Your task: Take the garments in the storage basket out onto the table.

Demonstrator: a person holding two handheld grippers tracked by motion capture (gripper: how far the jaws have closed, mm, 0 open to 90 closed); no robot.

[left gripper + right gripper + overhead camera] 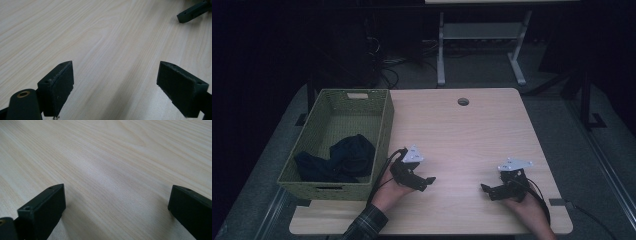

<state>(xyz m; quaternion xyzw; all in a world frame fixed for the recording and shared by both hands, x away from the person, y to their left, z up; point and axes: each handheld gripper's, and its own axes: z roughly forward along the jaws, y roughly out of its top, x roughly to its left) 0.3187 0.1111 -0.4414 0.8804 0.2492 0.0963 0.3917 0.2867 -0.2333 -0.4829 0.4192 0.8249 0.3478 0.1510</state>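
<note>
1. The left tongs (428,181) are black, with a grey three-cornered plate on top and a thin black cable at the lower left of the frame.
2. The right tongs (485,189) have the same black body, grey plate and cable.
3. Each jaw is a flat block with small screw holes.
4. The left sleeve (366,225) is dark plaid.

We see a pale wooden table (492,130) on a grey carpeted floor (542,100); beyond it, a white metal desk frame (482,40) stands in the dim, dark room
</note>
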